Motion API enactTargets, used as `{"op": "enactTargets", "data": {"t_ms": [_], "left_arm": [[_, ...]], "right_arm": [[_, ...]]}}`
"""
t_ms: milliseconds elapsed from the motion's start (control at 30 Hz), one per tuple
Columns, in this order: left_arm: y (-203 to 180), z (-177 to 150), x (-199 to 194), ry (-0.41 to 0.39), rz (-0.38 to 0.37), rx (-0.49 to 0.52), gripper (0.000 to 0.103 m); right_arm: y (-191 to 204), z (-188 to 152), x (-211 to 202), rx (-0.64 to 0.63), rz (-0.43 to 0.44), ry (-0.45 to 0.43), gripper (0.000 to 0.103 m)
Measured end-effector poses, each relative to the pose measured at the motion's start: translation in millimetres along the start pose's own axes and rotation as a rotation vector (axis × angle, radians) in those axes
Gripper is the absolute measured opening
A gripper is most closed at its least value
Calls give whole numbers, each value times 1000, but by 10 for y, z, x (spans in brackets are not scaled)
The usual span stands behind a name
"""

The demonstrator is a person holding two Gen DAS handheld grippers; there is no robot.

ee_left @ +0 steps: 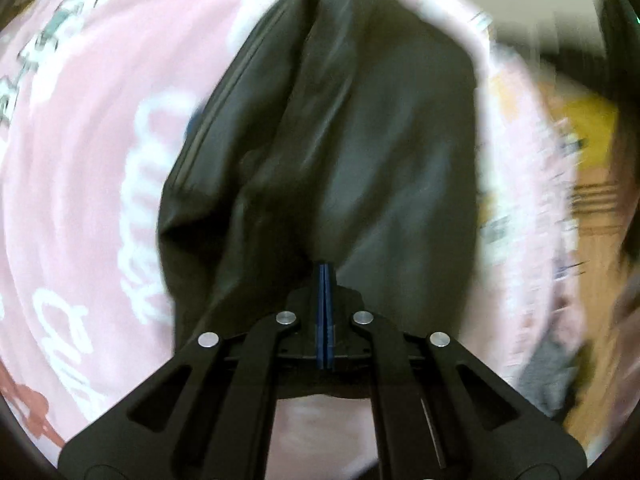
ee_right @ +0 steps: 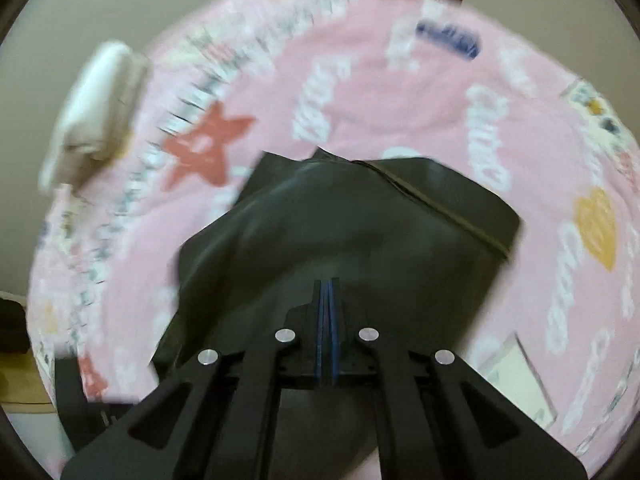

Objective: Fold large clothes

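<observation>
Star print [ee_right: 206,148] only in right view

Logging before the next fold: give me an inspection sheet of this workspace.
Surface: pink printed blanket, covering the bed or table beneath.
Job's things: black garment, one end lifted off the blanket, the rest draped down onto it.
Clutter: white folded item at the blanket's edge.
Grippers: left gripper shut on the black garment; right gripper nearly shut with black garment cloth at its fingertips, grip unclear.
Cables: nothing seen.
Surroundings: plain wall; blurred brown and yellow items beyond the blanket.
</observation>
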State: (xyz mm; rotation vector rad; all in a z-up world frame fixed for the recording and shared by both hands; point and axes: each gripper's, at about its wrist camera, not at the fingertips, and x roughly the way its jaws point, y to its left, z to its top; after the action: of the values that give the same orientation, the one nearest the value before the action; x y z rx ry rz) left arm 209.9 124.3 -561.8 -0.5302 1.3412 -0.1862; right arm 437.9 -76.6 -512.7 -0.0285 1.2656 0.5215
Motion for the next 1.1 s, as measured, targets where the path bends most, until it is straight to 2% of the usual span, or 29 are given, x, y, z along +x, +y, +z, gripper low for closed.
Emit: {"op": "enactTargets", "data": {"t_ms": [100,167,233,267,300,367,400,500,600,767,833,933,1000,1067,1100], "left_arm": [[-321,377,-217,-65,-20,97,2],[-469,692,-60,-43,-12,149,2],[-573,1034,351,15,75,198,2],[-555,1170,549,47,130,214,2],[-501,1266,708,81,164,215,2],[-408,1370,910,138,180,208,3],[-442,1376,963,148,210,249,3],[-345,1382,1084,177,220,286,4],[-298,1408,1090,188,191,242,4],[-362,1197,631,108,195,288,3],[-407,981,379,65,179,312,3],[-446,659,247,55,191,330,1],[-402,441,282,42,229,333,0],[-295,394,402,54,266,328,0],[-201,413,481,71,264,301,0]], "right_arm": [[-134,-494,-184,104,43,-43,5],[-231,-960,-123,176,70,-37,5],[-226,-1288,-3,211,112,2,5],[-142,-1425,65,202,109,12,5],[-84,-1518,134,180,70,23,5],[44,-1607,309,149,-9,58,3],[67,-1624,377,157,-31,65,3],[171,-1744,451,136,-105,18,3],[276,-1802,426,100,-159,-38,2],[157,-1882,-26,202,-78,-103,7],[112,-1919,-207,230,-90,-147,9],[15,-1901,-351,269,-67,-189,13],[-31,-1722,-314,263,-48,-197,13],[-64,-1478,-146,250,-43,-181,13],[-141,-1298,28,255,-22,-119,13]]}}
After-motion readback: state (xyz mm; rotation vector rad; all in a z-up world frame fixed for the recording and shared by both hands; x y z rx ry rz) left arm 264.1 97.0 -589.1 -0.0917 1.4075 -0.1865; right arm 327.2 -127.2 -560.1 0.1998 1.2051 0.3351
